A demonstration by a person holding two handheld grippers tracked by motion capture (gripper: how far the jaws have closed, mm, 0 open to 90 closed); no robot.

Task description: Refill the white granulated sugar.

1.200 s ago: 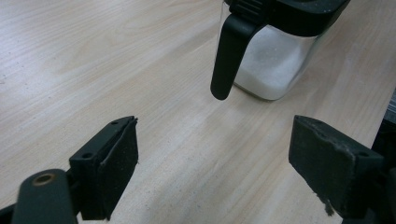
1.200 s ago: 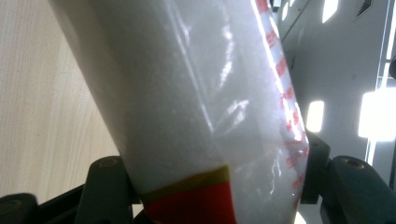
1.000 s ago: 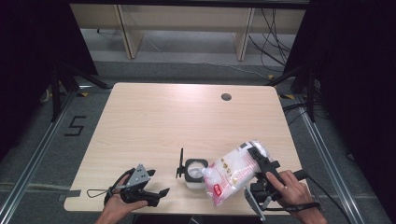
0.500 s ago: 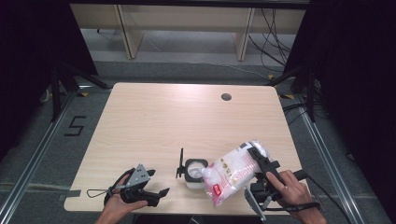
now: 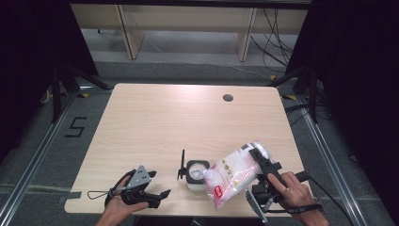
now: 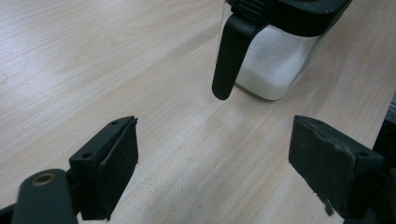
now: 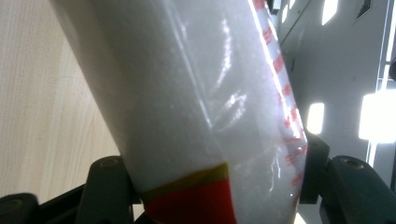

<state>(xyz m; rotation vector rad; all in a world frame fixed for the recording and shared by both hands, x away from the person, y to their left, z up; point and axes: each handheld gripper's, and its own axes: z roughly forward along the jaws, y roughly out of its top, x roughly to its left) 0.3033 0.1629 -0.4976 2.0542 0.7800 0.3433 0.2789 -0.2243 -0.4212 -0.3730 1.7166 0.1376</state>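
My right gripper [image 5: 263, 162] clamps the tilted white bag [image 5: 235, 172] over the jar [image 5: 196, 173] at the near table [image 5: 155, 122] edge. My left gripper [image 5: 157, 197] rests released, beside the jar's handle [image 6: 231, 56]; grommet hole [image 5: 228, 98] far off.

- High view: table [image 5: 155, 122] evenly and brightly lit from overhead; surroundings left and right fall off to near black. Picture soft, low in detail.
- Shadows on the tabletop short and faint, lying close under the objects.
- Left gripper view: light diffuse; wood grain sharp at mid-distance. Near pads [image 6: 116, 158] slightly soft. Pale sheen on the wood near the jar [image 6: 275, 60].
- Right gripper view: plastic bag [image 7: 196, 102] very close to the lens, soft-focused; streaky white glare on its film.
- Same view: ceiling lights [image 7: 373, 116] at the right edge blown out to white, background around them dim grey.
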